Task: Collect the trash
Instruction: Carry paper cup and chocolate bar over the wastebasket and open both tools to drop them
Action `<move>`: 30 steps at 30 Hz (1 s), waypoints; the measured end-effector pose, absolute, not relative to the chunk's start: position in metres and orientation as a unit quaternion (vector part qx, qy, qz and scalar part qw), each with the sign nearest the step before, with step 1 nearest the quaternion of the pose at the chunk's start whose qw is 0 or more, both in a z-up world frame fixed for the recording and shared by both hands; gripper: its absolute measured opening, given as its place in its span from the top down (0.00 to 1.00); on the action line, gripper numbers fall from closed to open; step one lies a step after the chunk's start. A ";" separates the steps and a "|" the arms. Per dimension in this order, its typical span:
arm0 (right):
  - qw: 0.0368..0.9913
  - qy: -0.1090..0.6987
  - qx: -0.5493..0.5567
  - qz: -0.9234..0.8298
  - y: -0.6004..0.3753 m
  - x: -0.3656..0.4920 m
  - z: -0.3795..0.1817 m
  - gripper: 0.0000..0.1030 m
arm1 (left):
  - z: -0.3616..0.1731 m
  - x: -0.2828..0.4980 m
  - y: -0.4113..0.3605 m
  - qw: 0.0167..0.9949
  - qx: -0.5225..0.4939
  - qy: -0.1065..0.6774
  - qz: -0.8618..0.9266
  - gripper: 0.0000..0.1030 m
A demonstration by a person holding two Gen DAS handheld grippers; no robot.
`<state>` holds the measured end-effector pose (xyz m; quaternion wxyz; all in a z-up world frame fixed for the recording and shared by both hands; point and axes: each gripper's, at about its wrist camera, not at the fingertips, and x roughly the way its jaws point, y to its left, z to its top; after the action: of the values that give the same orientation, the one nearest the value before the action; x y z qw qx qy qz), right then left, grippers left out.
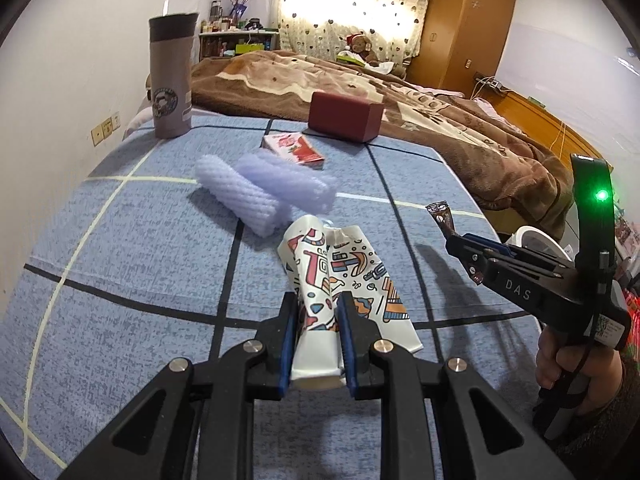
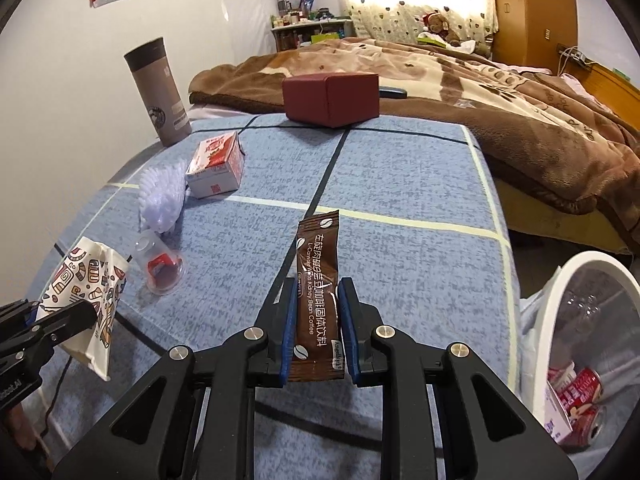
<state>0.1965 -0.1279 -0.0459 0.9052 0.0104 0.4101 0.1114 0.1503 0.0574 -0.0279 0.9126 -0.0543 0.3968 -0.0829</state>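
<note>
Both hands are loaded, so the pick-up step looks done and the drop-off comes next. The left hand-held gripper [image 1: 318, 340] is clamped narrow on a flattened patterned paper cup [image 1: 340, 280], held just above the blue checked table [image 1: 120, 280]. The right hand-held gripper [image 2: 318, 332] pinches a brown coffee sachet [image 2: 318, 292] that stands up between its pads.

The white-rimmed trash bin [image 2: 560, 300] sits low off the table's right edge, already holding red cans. The next move likely calls for swinging each load rightward over that rim and releasing.

Still on the table: white foam netting [image 1: 256, 192], a red-and-white carton [image 2: 216, 164], and a clear plastic cup [image 2: 162, 266] lying on its side. The grey tumbler [image 2: 158, 92] and maroon box [image 2: 332, 94] stand at the far edge. Nothing appears to block the way to the bin.
</note>
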 end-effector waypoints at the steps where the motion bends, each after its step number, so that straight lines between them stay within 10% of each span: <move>1: 0.906 0.409 0.013 0.111 -0.130 0.195 -0.045 0.80 | -0.026 0.149 0.055 0.913 -0.053 0.395 -0.084 0.79; 30: 0.933 0.351 0.073 0.029 -0.221 0.124 -0.009 0.80 | 0.007 0.141 -0.056 0.915 0.003 0.362 -0.177 0.79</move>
<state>0.1235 -0.2214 -0.0088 0.9332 0.0733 0.3507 0.0288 0.1408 -0.0561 0.0071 0.9153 0.0029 0.3616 -0.1774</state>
